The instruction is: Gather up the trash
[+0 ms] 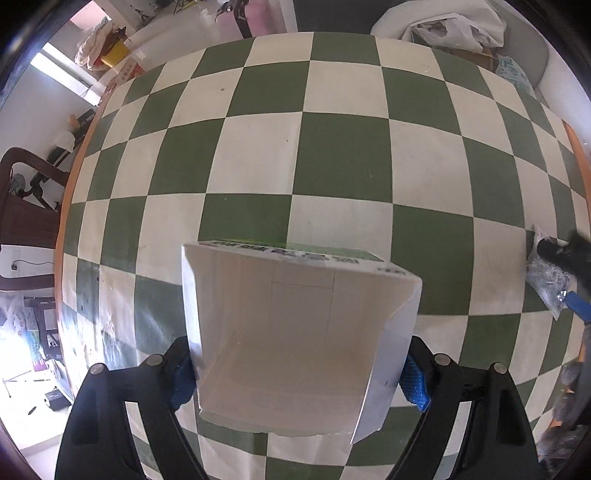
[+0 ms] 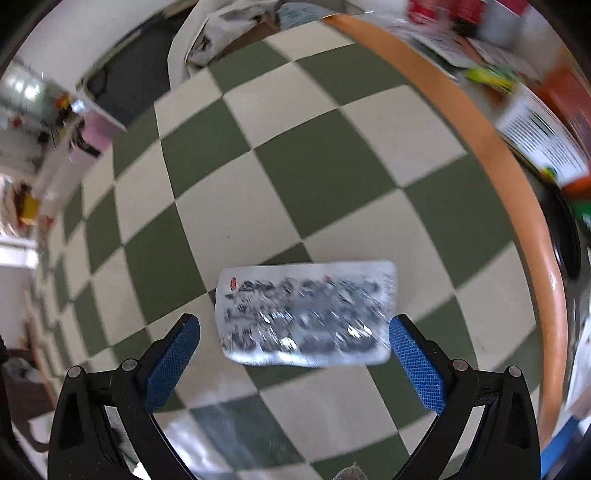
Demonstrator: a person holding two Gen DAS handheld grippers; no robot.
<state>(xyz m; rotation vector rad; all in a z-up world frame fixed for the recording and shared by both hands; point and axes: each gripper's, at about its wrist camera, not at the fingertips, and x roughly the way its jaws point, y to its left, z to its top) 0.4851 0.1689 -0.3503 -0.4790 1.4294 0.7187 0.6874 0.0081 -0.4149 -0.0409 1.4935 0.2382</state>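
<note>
In the left wrist view, the left gripper [image 1: 299,373] sits at the bottom of the frame with a white box [image 1: 295,339] between its jaws. The blue pads [image 1: 415,380] press on the box's two side walls, so the gripper is clamped on it. The box is open toward the camera, and what shows of its inside is bare white card with nothing in it. A green printed band runs along its far edge. It serves, I judge, as the bin for the trash.

In the right wrist view, the right gripper [image 2: 293,354] has its jaws wide apart at the lower middle of the frame. A silvery wrapper [image 2: 306,314] lies flat on the table [image 2: 314,166] between the pads; neither pad touches it, though the right one is just beside its edge. The picture is blurred, so the print cannot be read.

The step in hand looks like the reach for the first piece of trash. The next move calls for lowering the open jaws to the cloth around the wrapper and closing on it; being thin and flat, it may slip or crumple. Then it goes to the box.

Farther off, at the upper right of the left view, a pale container [image 1: 443,29] beyond the table's far edge holds crumpled plastic bags.
</note>
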